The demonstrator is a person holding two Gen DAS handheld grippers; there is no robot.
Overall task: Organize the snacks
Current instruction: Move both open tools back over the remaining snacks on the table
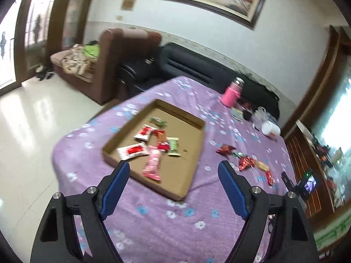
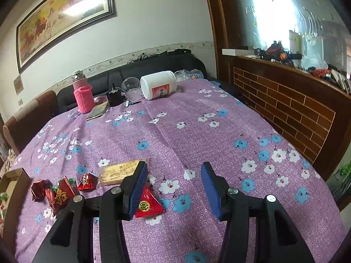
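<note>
Purple flowered tablecloth [image 2: 197, 131] carries a cardboard tray [image 1: 195, 153] serving as collection point; several snacks [image 1: 140, 150] already lie inside it. Loose candies [image 2: 63, 191] remain right of the tray. Left gripper [image 1: 173, 168] hovers over the tray, jaws apart, empty. Right gripper [image 2: 173, 171], jaws apart, hangs above a red triangular candy [image 2: 149, 203], likely the next pick.

Purple tablecloth [image 2: 186, 131], blue-and-white flowers; brown cardboard tray [image 1: 190, 175]; red triangular snack [image 2: 149, 203], gold seal; pink bottle [image 2: 83, 96] at 11 o'clock.
</note>
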